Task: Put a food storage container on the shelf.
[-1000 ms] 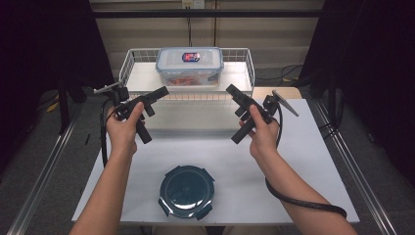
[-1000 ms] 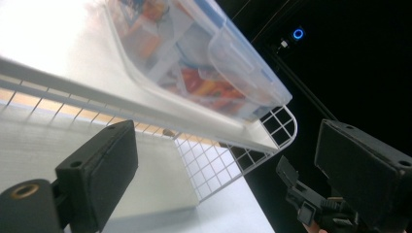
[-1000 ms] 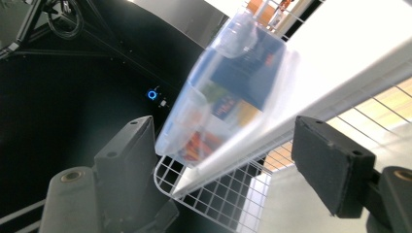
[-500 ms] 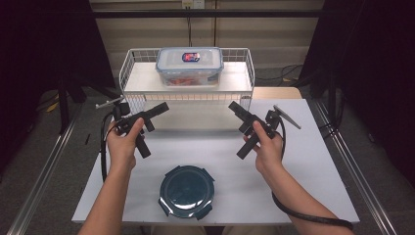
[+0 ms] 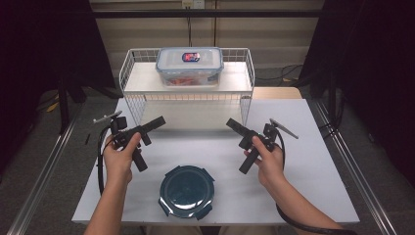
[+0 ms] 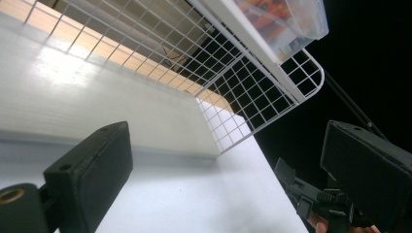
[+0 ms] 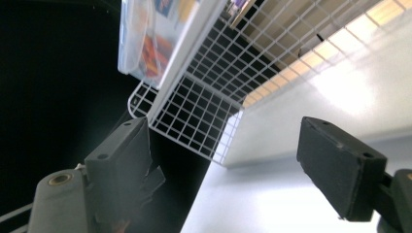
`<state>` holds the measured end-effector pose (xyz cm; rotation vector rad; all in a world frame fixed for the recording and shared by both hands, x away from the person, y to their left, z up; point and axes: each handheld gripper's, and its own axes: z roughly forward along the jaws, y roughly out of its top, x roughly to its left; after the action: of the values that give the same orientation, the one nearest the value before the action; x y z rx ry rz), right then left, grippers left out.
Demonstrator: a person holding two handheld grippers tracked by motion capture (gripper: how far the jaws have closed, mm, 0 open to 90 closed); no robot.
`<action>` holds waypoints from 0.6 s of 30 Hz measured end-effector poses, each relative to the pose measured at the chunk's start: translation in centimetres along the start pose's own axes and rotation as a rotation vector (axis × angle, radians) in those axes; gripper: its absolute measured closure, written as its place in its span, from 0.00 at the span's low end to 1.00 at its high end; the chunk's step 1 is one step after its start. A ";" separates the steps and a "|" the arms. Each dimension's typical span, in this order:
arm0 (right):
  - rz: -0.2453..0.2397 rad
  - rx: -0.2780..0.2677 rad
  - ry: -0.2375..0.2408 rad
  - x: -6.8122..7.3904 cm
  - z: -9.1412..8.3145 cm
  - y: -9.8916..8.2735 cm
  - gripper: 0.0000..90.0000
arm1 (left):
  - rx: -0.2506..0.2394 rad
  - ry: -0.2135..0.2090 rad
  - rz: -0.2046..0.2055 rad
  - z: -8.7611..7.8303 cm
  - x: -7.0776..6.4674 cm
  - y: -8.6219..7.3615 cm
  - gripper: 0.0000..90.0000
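A: Have the tongs grabbed anything yet?
B: No. The left gripper [image 5: 152, 123] and right gripper [image 5: 234, 126] are both wide and empty. The dark lid [image 5: 187, 190] lies below, between them, untouched.

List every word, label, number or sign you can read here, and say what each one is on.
No text can be read.
Sticker on the box lid: blue and red, print too small and blurred to read.
Same box in the right gripper view: coloured patches, no letters legible.
Dark lid on the table: no marking legible.
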<state>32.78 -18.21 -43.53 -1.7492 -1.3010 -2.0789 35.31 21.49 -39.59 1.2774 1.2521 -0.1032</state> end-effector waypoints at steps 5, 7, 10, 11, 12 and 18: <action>-0.009 0.041 0.001 -0.7 -0.3 -0.9 0.22 | 0.005 0.027 0.004 -0.4 0.2 -0.7 0.05; -0.014 0.053 0.003 -1.0 -0.4 -1.3 0.21 | 0.014 0.025 0.004 -0.5 0.4 -1.1 0.05; -0.009 0.076 0.005 -1.2 -0.5 -1.8 0.21 | 0.019 0.033 0.001 -0.7 0.8 -1.6 0.05; -0.007 0.084 0.004 -1.3 -0.5 -1.9 0.21 | 0.015 0.037 -0.006 -0.7 0.9 -1.7 0.05; -0.013 0.091 0.003 -1.4 -0.5 -2.0 0.21 | 0.022 0.037 0.002 -0.8 1.0 -1.9 0.05; -0.028 0.136 -0.007 -1.7 -1.0 -2.8 0.20 | 0.037 0.047 -0.004 -1.4 1.6 -2.8 0.04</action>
<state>30.96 -17.87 -46.38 -1.6919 -1.4404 -1.9500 33.22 22.36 -42.31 1.3153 1.2987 -0.1001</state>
